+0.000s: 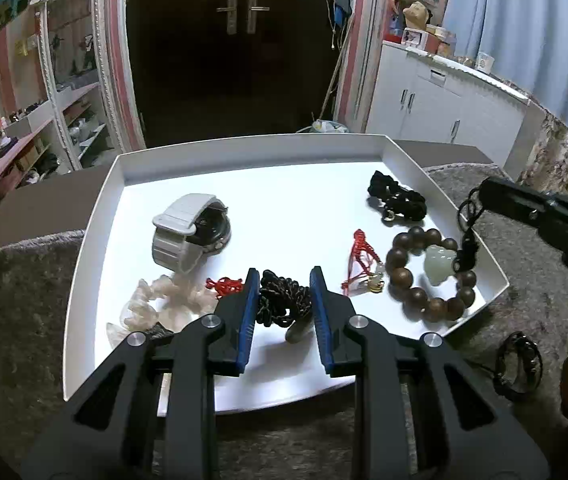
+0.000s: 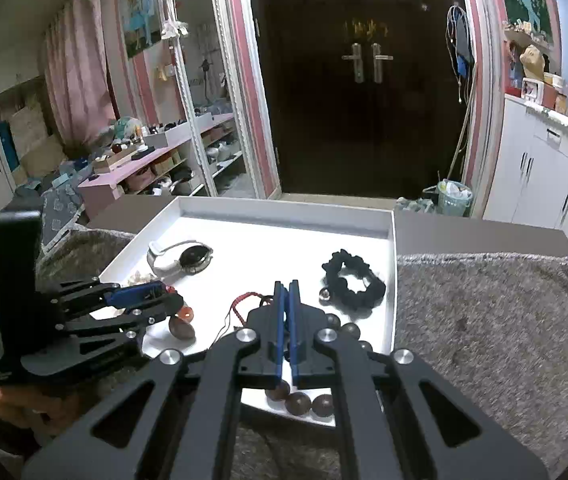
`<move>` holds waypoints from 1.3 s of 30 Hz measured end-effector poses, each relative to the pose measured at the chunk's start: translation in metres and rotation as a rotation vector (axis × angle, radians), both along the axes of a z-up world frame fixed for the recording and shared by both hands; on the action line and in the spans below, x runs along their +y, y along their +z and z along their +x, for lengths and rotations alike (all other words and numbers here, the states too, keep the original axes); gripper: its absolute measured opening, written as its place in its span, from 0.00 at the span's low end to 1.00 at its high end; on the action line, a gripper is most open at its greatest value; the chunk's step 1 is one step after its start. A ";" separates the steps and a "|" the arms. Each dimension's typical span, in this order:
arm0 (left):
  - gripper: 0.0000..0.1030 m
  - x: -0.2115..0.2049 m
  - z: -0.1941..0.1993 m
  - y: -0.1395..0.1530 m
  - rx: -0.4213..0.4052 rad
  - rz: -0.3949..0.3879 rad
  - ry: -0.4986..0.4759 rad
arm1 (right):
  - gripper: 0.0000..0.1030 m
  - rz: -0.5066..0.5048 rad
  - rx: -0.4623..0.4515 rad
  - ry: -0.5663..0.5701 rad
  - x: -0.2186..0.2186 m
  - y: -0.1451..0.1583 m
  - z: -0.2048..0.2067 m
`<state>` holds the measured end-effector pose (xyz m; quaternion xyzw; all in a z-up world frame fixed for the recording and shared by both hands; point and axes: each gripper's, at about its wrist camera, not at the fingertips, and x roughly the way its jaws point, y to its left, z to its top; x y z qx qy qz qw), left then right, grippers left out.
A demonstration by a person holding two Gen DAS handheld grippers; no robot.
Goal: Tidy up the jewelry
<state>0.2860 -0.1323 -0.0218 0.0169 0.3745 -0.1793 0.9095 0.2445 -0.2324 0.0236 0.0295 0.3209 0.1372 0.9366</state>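
Observation:
A white tray (image 1: pixel 95 216) on a grey fuzzy cloth holds jewelry. My left gripper (image 1: pixel 284 278) is open, its blue pads on either side of a black braided cord with a pendant (image 1: pixel 281 304). My right gripper (image 2: pixel 286 286) is shut on a black cord whose pale jade pendant (image 1: pixel 438 262) hangs over a brown bead bracelet (image 1: pixel 404 280). The tray also holds a white-strap watch (image 1: pixel 187 232), a red cord charm (image 1: pixel 364 264), a black scrunchie (image 1: pixel 396 196) and a clear crystal bracelet (image 1: pixel 151 304).
Another black cord loop (image 1: pixel 518 364) lies on the cloth right of the tray. The cloth (image 2: pixel 484 312) stretches right of the tray. A dark double door (image 2: pixel 364 80), shelves at left and white cabinets (image 2: pixel 544 176) at right stand behind.

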 end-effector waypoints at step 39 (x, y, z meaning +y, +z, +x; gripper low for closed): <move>0.62 0.011 0.002 -0.017 0.004 0.045 0.117 | 0.48 -0.032 0.084 -0.092 -0.020 -0.045 0.011</move>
